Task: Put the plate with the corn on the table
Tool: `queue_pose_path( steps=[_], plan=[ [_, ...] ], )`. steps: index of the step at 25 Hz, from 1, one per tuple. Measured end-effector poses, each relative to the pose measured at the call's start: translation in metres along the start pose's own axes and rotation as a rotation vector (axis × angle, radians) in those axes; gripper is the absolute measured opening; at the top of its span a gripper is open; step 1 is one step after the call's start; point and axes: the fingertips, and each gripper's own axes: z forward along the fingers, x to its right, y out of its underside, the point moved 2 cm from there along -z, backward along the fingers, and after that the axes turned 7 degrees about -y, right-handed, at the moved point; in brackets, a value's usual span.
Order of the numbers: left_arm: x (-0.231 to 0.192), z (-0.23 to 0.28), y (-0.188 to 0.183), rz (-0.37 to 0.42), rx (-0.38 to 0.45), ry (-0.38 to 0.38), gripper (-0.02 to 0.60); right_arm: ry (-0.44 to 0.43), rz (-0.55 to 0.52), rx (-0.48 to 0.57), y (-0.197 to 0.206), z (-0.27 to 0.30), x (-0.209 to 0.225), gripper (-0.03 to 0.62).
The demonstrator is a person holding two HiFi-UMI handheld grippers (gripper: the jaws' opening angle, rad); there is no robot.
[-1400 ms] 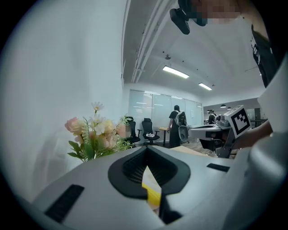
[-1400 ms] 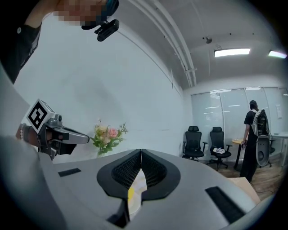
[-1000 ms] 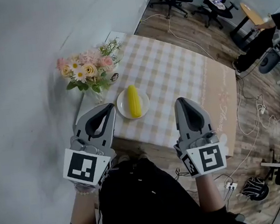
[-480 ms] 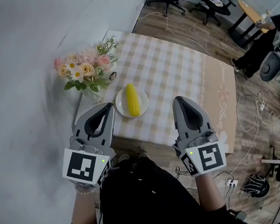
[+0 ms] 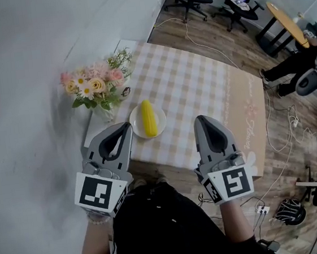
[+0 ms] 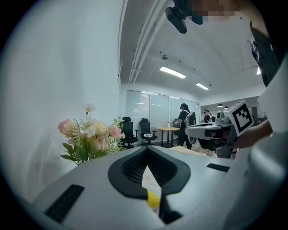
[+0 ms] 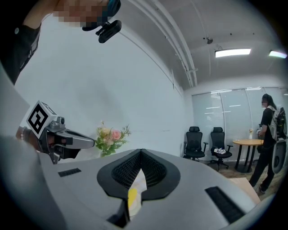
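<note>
The plate (image 5: 135,119) carrying the corn (image 5: 148,118) is resting on the checked table (image 5: 199,85), whose near edge is running just in front of the plate. The flowers (image 5: 94,86) are standing just to the left of the plate. The left gripper (image 5: 126,127) is hovering just beside the plate's front left, jaws pressed together and gripping nothing. The right gripper (image 5: 200,120) is hanging to the right of the plate, apart from it, jaws likewise closed and empty
</note>
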Motion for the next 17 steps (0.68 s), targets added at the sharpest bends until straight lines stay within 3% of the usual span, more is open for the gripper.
queue_pose_path(
  steps=[17],
  plan=[
    [0.021,0.003,0.011,-0.057,-0.093,0.098,0.012,-0.005,0.003,-0.033,0.006,-0.001,-0.007,0.04]
  ],
)
